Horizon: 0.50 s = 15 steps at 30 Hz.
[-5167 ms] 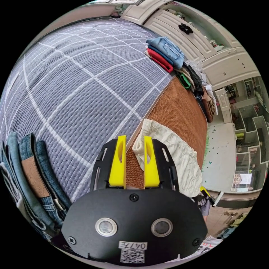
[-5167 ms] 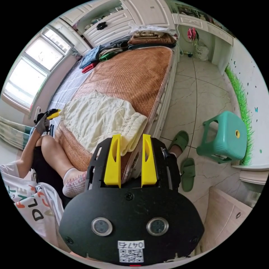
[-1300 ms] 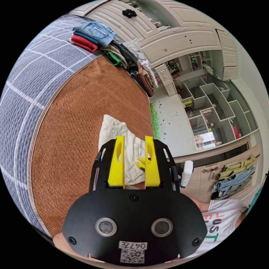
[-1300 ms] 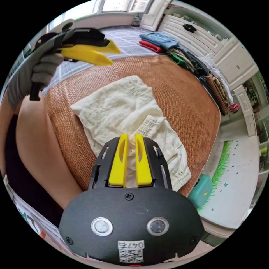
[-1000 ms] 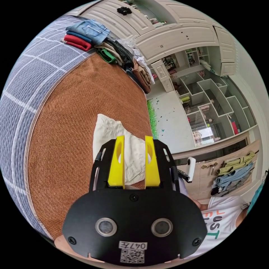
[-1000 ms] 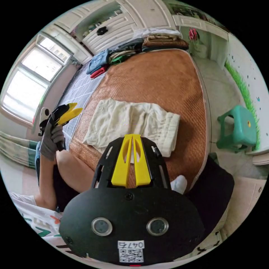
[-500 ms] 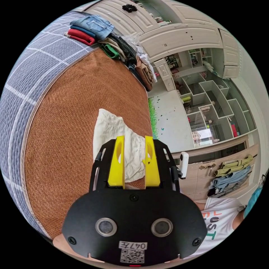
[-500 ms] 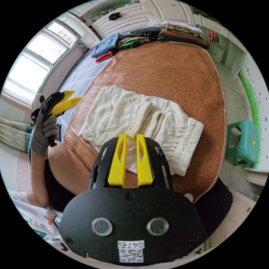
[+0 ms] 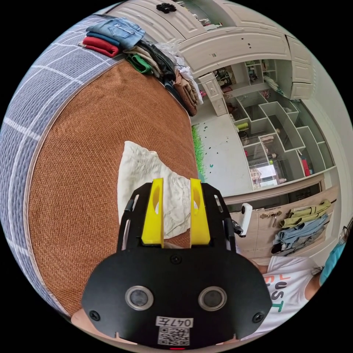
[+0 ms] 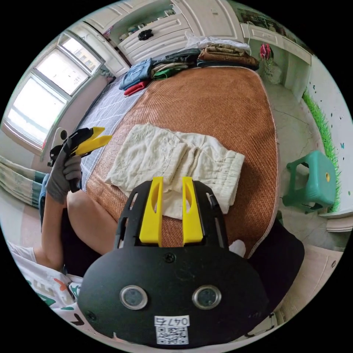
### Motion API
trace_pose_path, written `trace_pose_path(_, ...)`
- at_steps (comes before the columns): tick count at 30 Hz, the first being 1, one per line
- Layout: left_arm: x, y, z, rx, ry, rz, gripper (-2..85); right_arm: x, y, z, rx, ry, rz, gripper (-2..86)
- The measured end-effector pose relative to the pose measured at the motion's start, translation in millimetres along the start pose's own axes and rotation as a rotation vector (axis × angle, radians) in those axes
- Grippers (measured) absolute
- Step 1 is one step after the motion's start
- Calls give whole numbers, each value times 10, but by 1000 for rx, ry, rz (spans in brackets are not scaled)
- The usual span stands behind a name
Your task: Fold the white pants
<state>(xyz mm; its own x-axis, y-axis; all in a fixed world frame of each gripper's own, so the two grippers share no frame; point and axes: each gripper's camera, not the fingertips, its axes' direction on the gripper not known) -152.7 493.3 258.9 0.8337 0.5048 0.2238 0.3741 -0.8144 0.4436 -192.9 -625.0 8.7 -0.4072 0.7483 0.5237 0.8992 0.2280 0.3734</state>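
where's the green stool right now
In the right gripper view the green stool stands on the floor at the right edge, beside the bed's brown mat, past the waistband end of the white pants.

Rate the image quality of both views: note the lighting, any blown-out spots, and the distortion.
Right gripper view: even daylight, but the window is blown out to white; the white pants stay sharp, creases readable. Left gripper view: soft light, no harsh shadows; the brown mat weave is crisp. Both views: heavy fisheye bends the bed edges and wardrobe, with a black ring around the circle.
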Motion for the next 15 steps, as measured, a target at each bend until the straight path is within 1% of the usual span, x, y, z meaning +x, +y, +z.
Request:
trace_pose_path(5, 51, -25, -53, 0, 10, -1, 107, 1, -192, 160, -41, 64, -6, 86)
trace_pose_path(8, 83, -38, -99, -1, 10, -4, 108, -17, -252, 194, -43, 49, 15, 88)
trace_pose_path(12, 149, -89, -181, 0, 27, -5, 107, -206, -348, 163, -29, 88, -61, 87)
trace_pose_path(15, 225, -135, -230, -11, 30, 3, 106, -293, -449, 224, -60, 117, -91, 84)
